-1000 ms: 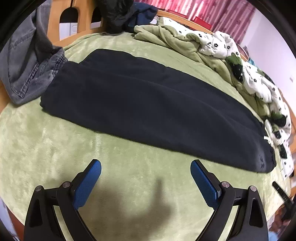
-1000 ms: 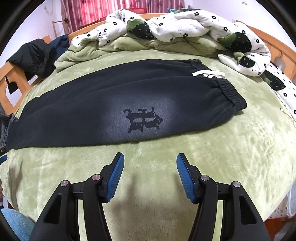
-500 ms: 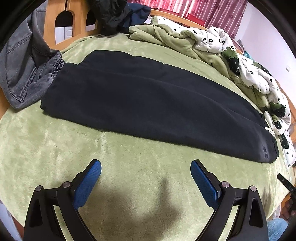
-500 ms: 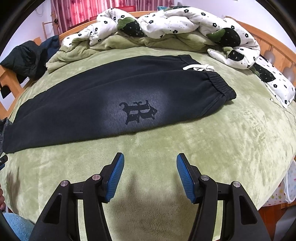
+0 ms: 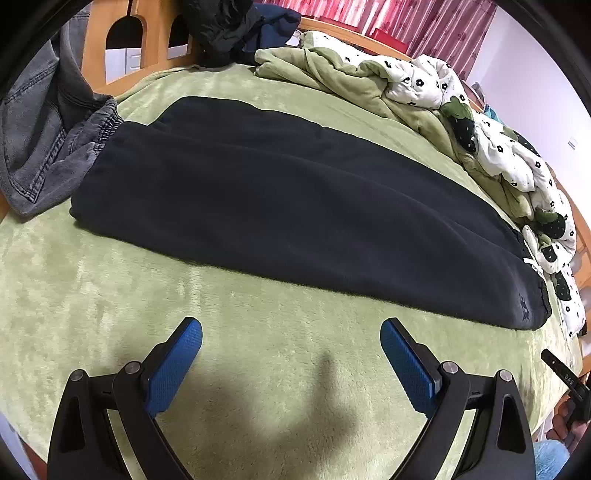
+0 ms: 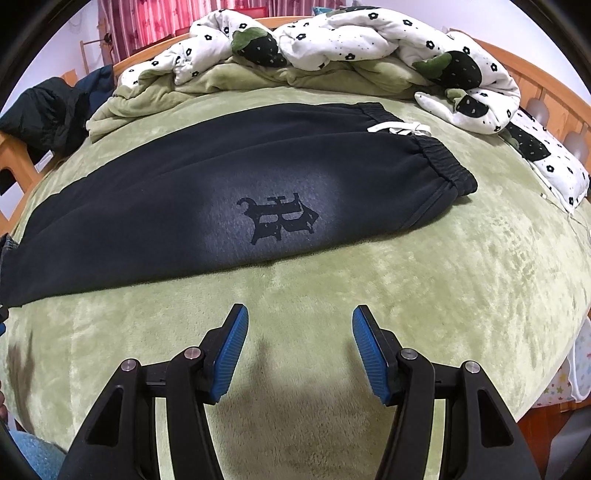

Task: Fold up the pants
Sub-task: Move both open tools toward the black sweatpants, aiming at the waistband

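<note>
Black sweatpants (image 5: pixel 295 206) lie flat on the green bed, folded lengthwise with one leg over the other. In the right wrist view the pants (image 6: pixel 207 192) show a black gothic logo (image 6: pixel 277 218), an elastic waistband (image 6: pixel 447 162) at the right and a white drawstring (image 6: pixel 399 128). The leg cuffs (image 5: pixel 96 195) lie at the left in the left wrist view. My left gripper (image 5: pixel 291 332) is open and empty, hovering over the blanket short of the pants' near edge. My right gripper (image 6: pixel 300 317) is open and empty, also short of the near edge.
Grey denim jeans (image 5: pixel 44 140) lie at the cuff end by the wooden bed frame (image 5: pixel 155 40). A rumpled white and green floral duvet (image 6: pixel 332 51) lines the far side. Dark clothes (image 5: pixel 229 26) hang on the frame. The green blanket (image 6: pixel 461 277) ends close at the right.
Both grippers stayed open. The left view shifted slightly, with the pants now a little nearer and lower in frame. The right gripper drew back a little, then settled.
</note>
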### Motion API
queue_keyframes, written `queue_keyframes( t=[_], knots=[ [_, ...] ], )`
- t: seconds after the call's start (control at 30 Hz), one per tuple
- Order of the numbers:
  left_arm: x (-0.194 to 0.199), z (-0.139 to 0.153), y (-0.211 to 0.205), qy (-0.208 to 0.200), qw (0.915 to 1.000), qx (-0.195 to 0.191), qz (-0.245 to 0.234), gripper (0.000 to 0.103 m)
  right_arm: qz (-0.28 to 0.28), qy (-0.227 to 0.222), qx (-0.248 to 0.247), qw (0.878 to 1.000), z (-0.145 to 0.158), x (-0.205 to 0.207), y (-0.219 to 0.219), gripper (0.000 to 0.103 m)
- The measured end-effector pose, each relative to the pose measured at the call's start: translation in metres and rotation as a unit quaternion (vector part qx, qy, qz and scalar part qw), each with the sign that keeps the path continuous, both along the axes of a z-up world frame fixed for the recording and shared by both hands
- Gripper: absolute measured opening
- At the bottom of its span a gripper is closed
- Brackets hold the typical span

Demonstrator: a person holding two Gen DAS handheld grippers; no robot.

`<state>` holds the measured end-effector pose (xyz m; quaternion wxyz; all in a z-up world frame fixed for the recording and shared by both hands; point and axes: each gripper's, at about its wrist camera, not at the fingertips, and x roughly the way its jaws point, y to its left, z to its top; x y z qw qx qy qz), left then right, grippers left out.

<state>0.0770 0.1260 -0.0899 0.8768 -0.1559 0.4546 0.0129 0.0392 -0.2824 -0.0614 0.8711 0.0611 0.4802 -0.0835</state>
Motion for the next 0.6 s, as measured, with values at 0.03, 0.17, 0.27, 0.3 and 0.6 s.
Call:
queue_keyframes(
  t=[0.03, 0.17, 0.27, 0.3, 0.6],
  knots=[
    [0.001, 0.000, 0.000, 0.001, 1.0000, -0.001, 0.000, 0.097, 0.001, 0.000, -0.001, 1.000, 0.000, 0.000, 0.000, 0.059],
    [0.003, -0.002, 0.000, -0.001, 1.0000, -0.005, -0.002, 0.097, -0.001, 0.001, -0.001, 1.000, -0.002, 0.003, 0.001, 0.059],
    [0.004, -0.002, 0.001, -0.011, 0.9998, -0.015, -0.001, 0.097, -0.004, -0.001, 0.001, 1.000, -0.003, 0.004, -0.001, 0.059],
    [0.004, -0.002, 0.002, -0.014, 0.9997, -0.019, 0.001, 0.097, -0.006, -0.002, 0.002, 1.000, -0.004, 0.005, -0.001, 0.059],
    [0.001, -0.020, 0.031, -0.027, 0.9944, -0.085, 0.056, 0.097, -0.030, 0.000, 0.031, 0.999, -0.012, 0.013, -0.013, 0.058]
  ],
)
